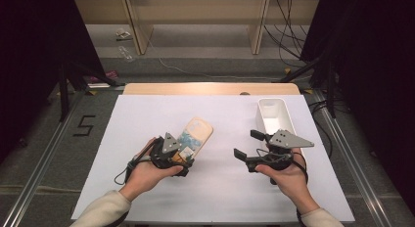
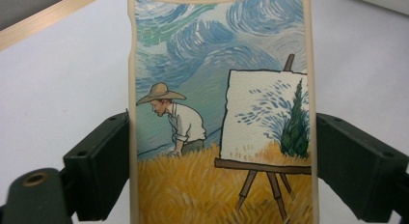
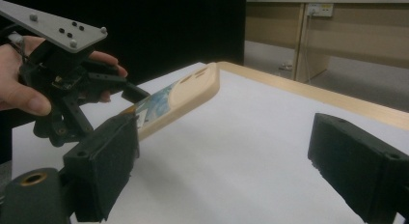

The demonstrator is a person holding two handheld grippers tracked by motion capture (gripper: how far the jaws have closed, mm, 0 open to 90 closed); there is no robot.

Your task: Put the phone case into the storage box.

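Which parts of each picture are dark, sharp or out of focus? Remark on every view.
High view: white table cover evenly lit, surroundings very dark. Left gripper view: phone case painting sharp, black jaws beside it soft. Right gripper view: near jaws blurred, background black behind the left gripper.

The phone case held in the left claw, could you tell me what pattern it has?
The phone case has a cream rim and a painted scene: hatted painter, easel, wheat field, swirling blue sky. Clearest in the left gripper view.

A white tray [image 1: 274,114] is lying on the white table cover [image 1: 215,188], near its far right corner. Beyond the cover, the wooden table edge [image 1: 210,88] is showing. Past it, a clear bottle [image 1: 125,53] is lying on the grey floor [image 1: 195,46], with black cables [image 1: 281,38] trailing across that floor.
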